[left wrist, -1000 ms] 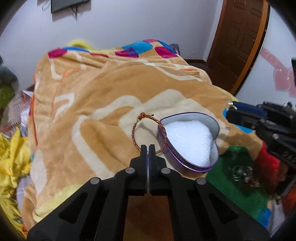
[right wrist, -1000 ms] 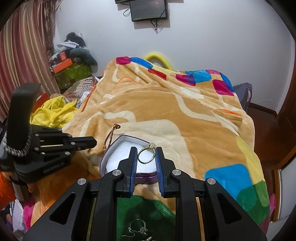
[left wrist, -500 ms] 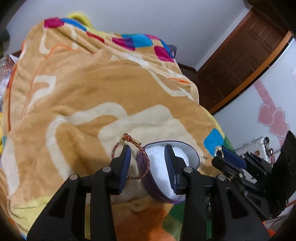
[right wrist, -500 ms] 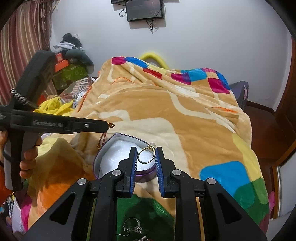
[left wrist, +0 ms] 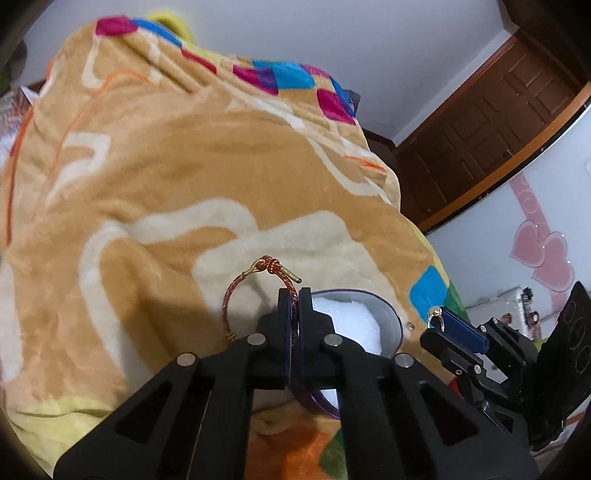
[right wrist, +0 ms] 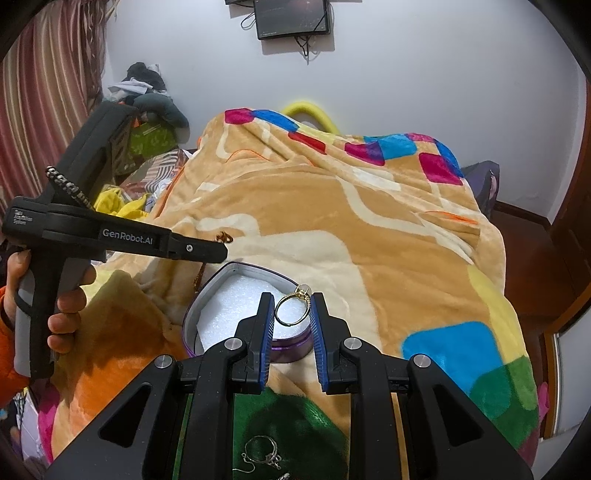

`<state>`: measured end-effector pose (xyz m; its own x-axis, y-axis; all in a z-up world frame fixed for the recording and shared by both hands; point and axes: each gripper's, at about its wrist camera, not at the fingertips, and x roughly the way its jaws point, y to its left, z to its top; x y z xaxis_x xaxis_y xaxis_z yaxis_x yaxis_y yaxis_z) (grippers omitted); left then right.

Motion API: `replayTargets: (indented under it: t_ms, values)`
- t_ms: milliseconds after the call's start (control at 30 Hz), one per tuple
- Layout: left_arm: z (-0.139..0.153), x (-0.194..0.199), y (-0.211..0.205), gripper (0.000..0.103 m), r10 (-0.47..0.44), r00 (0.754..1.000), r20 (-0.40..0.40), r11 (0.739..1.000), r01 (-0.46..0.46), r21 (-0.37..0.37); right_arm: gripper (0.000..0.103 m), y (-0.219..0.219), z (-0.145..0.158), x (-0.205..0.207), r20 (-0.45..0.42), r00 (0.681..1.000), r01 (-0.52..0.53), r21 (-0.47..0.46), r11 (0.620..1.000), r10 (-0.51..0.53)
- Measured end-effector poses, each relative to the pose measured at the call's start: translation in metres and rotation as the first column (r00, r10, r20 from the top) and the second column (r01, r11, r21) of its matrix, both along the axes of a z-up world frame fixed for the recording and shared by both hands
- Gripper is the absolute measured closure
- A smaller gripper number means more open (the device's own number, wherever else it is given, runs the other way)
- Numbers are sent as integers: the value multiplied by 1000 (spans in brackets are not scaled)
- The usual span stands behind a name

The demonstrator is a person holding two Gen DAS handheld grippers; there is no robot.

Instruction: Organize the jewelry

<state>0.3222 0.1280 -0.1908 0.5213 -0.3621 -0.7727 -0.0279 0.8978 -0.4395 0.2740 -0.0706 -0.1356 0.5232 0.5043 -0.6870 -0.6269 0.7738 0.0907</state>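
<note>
Two grippers were in play, each carrying one piece of jewelry, and one heart-shaped tin (right wrist: 192, 314) sat on the tan blanket (right wrist: 332, 229) between them. The tin, purple-walled, held only a slab of white foam (right wrist: 236, 306); neither piece lay inside it.

The left gripper (left wrist: 294, 295) had just been closing, and its jaws stood pressed together on the red-and-gold cord bracelet (left wrist: 231, 295) — pinched at one side, with the rest of the loop and its gold clasp standing out to the left of the fingertips, just beside the tin's rim and above the blanket. The right gripper (right wrist: 293, 308) had its blue-lined pads pressed against the sides of a gold ring (right wrist: 291, 309), held over the near edge of the tin.

The right wrist view alone showed a hand (right wrist: 62, 310) with an orange sleeve around the left gripper's handle, a small tangle of silver jewelry (right wrist: 264, 456) on the green patch of blanket below the fingers, a wall-mounted screen (right wrist: 291, 16) and striped curtains. There the bracelet was mostly hidden behind the left gripper's finger. The left wrist view alone showed a brown door (left wrist: 491, 129) and pink heart decorations (left wrist: 543, 254) on the wall — and the ring only as a small gold glint at the right gripper's tip.
</note>
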Motion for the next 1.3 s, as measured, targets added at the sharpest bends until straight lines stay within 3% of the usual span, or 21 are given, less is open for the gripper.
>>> replayTargets:
  t_ms: [400,767,1067,1300]
  values:
    - [47,-17,-29,101,-91,989,119,991,78,112,85,11,1,4,-15,999,-29,-2,1000,29]
    - [29,-10,-51,101,-166,984,65,981,159,111,85,20,-12,17,-95,993,-68,-35,997,64]
    - [19,-6,-53,101,-152,987,53,975,141,172,85,27,-19,18,-114,990,-96,-72,993,88]
    - [16,-15,-48,91,-146,988,41,968,134,212,85,32,-22,17,-142,985,-117,-97,988,103]
